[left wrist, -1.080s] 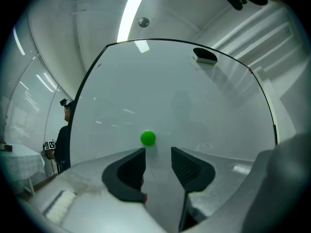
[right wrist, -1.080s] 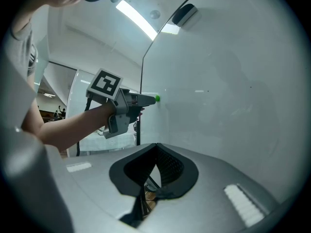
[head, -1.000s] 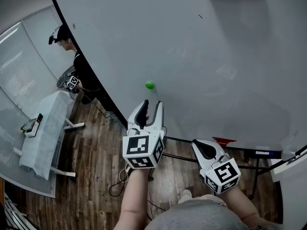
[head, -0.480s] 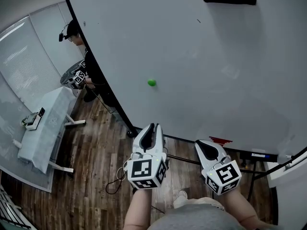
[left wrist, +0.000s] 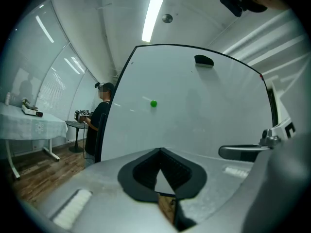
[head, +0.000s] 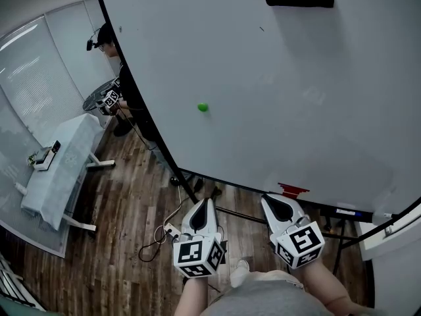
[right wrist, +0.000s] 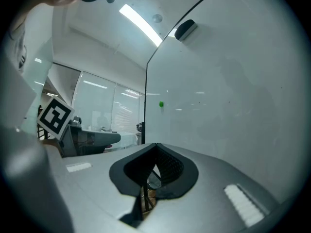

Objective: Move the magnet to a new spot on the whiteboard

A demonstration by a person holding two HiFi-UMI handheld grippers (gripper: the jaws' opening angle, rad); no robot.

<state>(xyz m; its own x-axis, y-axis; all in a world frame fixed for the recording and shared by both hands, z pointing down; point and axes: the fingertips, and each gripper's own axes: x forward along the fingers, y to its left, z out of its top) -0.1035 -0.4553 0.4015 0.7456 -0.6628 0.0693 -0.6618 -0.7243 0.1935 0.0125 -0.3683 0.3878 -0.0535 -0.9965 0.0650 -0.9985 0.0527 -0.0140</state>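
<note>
we hold both grippers low, under the whiteboard point(head: 309, 110). the left gripper point(head: 202, 204) has its fingers pressed together, with nothing between them. the right gripper point(head: 273, 200) is the same, closed and empty. the green magnet point(head: 202, 107) sits on the whiteboard at 12 o'clock from the left gripper, well apart from it. a person point(head: 126, 87) stands at 10 o'clock.
</note>
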